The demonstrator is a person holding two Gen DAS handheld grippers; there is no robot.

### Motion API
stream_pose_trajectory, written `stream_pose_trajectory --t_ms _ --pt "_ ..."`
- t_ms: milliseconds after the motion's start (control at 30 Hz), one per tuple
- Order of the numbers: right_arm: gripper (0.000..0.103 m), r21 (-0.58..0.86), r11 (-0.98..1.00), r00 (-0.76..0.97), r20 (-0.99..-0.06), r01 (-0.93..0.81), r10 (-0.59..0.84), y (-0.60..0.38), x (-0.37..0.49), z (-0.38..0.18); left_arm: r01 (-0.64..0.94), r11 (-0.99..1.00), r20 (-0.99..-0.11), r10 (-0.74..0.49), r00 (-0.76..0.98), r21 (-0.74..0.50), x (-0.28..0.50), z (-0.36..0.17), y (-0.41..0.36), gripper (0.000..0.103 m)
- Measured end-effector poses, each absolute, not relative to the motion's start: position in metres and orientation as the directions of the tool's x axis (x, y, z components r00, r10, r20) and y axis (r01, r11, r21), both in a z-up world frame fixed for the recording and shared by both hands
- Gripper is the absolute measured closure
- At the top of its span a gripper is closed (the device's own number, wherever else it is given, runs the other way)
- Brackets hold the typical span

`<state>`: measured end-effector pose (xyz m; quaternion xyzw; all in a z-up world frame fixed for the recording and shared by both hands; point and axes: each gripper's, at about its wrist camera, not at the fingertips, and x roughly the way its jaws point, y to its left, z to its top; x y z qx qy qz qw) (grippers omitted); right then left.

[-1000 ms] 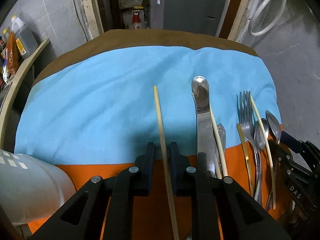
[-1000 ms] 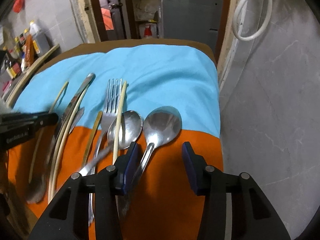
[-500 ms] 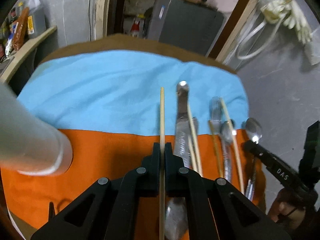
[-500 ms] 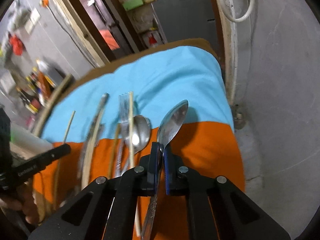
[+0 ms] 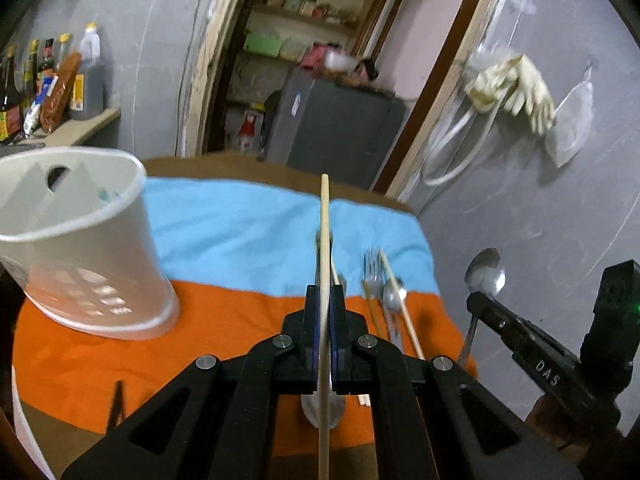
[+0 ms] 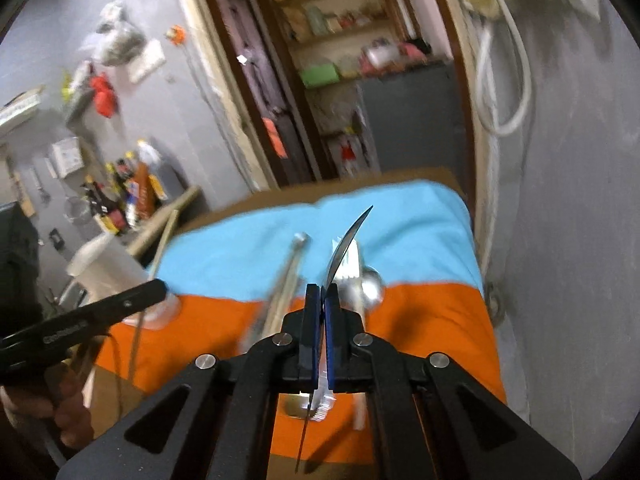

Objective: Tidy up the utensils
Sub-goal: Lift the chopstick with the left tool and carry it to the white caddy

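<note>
pale chopstick [image 5: 325,240] and spoon [image 5: 485,272] raised, seemingly clear.

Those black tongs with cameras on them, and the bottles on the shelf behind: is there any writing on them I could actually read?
"DAS": white letters along the arm of the right gripper, seen from the left wrist view.
White lettering on the arm of the left gripper, in the right wrist view: too blurred to read.
Labels on the bottles on the shelf: too small and blurred to read.
Sticker on the grey cabinet: unreadable.
</note>
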<state>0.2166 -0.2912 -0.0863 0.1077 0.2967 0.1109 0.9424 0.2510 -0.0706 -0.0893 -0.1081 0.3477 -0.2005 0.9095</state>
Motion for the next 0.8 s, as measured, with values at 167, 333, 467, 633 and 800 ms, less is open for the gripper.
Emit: stream_pose_trajectory --t_ms 167,333,467,633,800 --pt "0.103 0.257 0.949 0.826 -0.484 -0.181 0.288 -0.264 0.209 -0.065 0.307 0.89 -0.551 -0.451 0.702 -0.338 0.243 -0.066 -0.048 0.101" --pt "0.103 0.237 0.943 0.854 -0.413 -0.234 0.316 -0.233 0.197 -0.039 0.3 0.888 -0.486 -0.444 0.752 -0.348 0.233 -0.037 -0.012 0.101" --pt "0.103 0.23 0.922 0.87 -0.322 -0.311 0.374 -0.204 0.198 -0.014 0.267 0.897 -0.406 -0.403 0.82 -0.352 0.231 -0.006 0.03 0.101" --pt "0.103 0.226 0.873 0.866 -0.165 -0.433 0.472 -0.157 0.215 0.017 0.193 0.919 -0.29 -0.299 0.909 -0.344 0.247 0.018 0.089 0.101" --pt "0.103 0.22 0.823 0.837 -0.045 -0.524 0.545 -0.109 0.243 0.03 0.123 0.917 -0.181 -0.204 0.962 -0.379 0.272 0.017 0.144 0.101"
